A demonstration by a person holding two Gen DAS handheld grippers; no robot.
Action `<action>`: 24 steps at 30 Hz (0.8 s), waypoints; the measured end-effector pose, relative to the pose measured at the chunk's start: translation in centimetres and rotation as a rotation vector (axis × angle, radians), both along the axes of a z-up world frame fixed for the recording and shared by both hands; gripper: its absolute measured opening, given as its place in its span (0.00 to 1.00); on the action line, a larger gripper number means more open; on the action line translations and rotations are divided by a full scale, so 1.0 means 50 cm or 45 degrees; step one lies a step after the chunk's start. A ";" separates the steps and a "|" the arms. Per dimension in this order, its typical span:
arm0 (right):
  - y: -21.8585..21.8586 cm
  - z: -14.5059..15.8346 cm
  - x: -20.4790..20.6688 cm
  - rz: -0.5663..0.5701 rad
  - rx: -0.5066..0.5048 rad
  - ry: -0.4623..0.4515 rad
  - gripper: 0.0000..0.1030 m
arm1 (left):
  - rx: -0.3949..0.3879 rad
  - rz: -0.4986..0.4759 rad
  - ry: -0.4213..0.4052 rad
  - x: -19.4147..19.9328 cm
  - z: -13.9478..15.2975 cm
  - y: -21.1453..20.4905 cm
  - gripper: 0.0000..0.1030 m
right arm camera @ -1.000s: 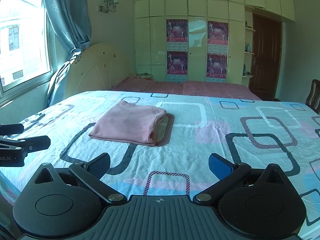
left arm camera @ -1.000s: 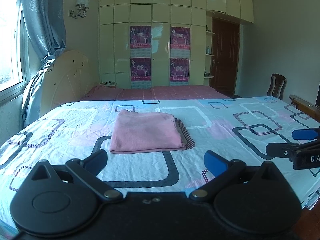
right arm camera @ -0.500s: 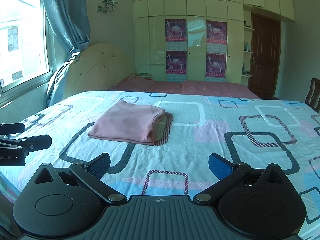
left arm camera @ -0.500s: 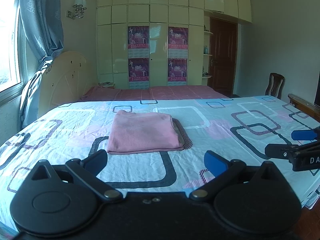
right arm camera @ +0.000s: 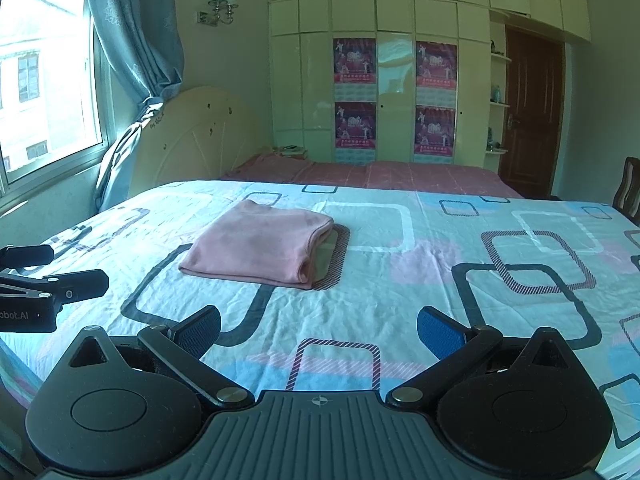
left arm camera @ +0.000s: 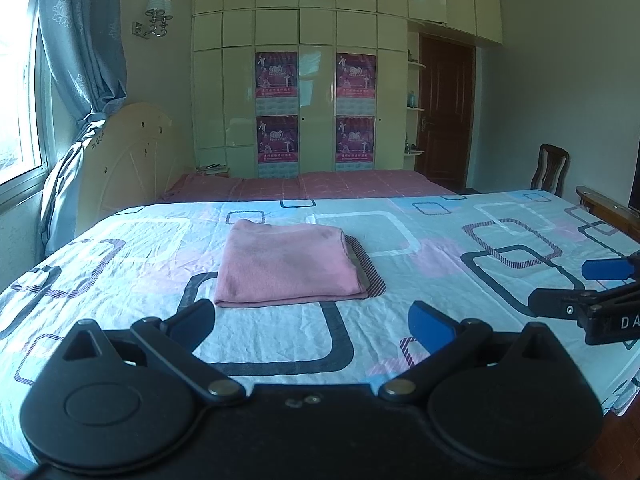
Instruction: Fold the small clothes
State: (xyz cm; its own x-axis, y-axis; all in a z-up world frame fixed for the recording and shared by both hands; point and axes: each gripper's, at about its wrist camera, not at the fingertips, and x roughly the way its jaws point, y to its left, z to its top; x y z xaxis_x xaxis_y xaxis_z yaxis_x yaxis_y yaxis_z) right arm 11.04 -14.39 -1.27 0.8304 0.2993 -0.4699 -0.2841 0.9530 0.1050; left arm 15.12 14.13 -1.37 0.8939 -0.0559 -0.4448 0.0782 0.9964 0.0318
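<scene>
Pink garment sits folded mid-bed, both grippers — left, right — gaping empty near the bedsheet's near edge; any careless nudge could spring those layers open.

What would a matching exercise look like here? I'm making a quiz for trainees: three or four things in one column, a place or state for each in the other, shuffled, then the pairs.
Column one:
1. pink garment
2. left gripper
3. chair
4. curtain

Column two:
A. by the window, tied back
B. folded flat on the bedsheet
C. standing past the bed's far right corner
D. open, empty, short of the cloth

Pairs: 1-B, 2-D, 3-C, 4-A
</scene>
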 end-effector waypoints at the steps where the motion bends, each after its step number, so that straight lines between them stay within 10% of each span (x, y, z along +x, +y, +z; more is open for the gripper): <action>1: 0.001 0.000 0.000 0.000 -0.001 0.000 1.00 | 0.000 0.000 0.002 0.000 0.000 0.000 0.99; 24: -0.004 -0.001 0.012 0.019 -0.011 -0.010 1.00 | 0.016 -0.033 -0.005 0.002 -0.006 -0.008 0.99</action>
